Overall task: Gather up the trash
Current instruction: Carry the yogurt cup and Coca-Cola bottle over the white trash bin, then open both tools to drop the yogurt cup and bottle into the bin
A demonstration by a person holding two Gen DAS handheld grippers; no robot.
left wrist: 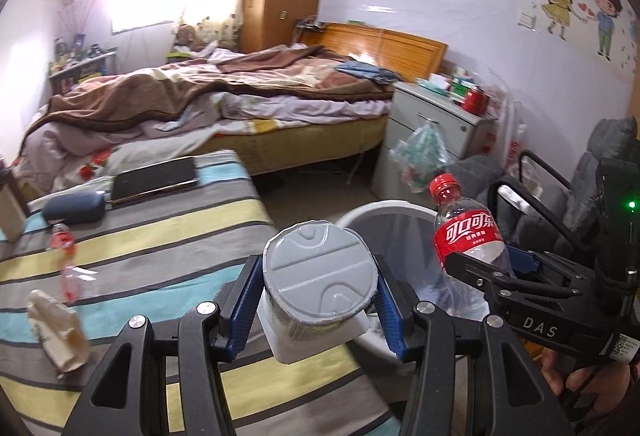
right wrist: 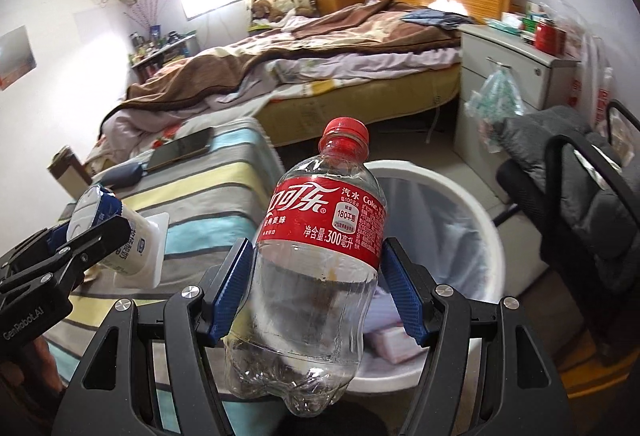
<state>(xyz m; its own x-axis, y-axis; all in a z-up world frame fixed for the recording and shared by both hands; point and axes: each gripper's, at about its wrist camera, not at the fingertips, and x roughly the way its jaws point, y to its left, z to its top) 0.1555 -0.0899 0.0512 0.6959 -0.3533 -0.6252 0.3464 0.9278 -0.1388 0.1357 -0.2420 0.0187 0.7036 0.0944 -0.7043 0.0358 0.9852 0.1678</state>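
Note:
My left gripper (left wrist: 318, 276) is shut on a white yoghurt cup (left wrist: 316, 288) with a grey foil lid, held over the edge of the striped bed (left wrist: 168, 236). In the right wrist view the same cup (right wrist: 132, 248) lies tilted in that gripper (right wrist: 92, 232) at the left. My right gripper (right wrist: 316, 256) is shut on an empty clear cola bottle (right wrist: 316, 276) with a red label and cap. The bottle (left wrist: 468, 236) and right gripper (left wrist: 492, 268) hang over the white lined bin (left wrist: 384, 206), whose rim (right wrist: 476, 212) shows behind the bottle. A crushed cola bottle (left wrist: 66, 260) and a crumpled paper wrapper (left wrist: 60, 332) lie on the striped bed.
A dark tablet (left wrist: 156, 178) and a blue-grey pouch (left wrist: 74, 210) lie farther back on the striped bed. Right of the bin stands a black chair draped with grey clothing (right wrist: 580, 172). A white nightstand (right wrist: 512, 76) with a hanging plastic bag (right wrist: 496, 96) and a large unmade bed (left wrist: 240, 104) are behind.

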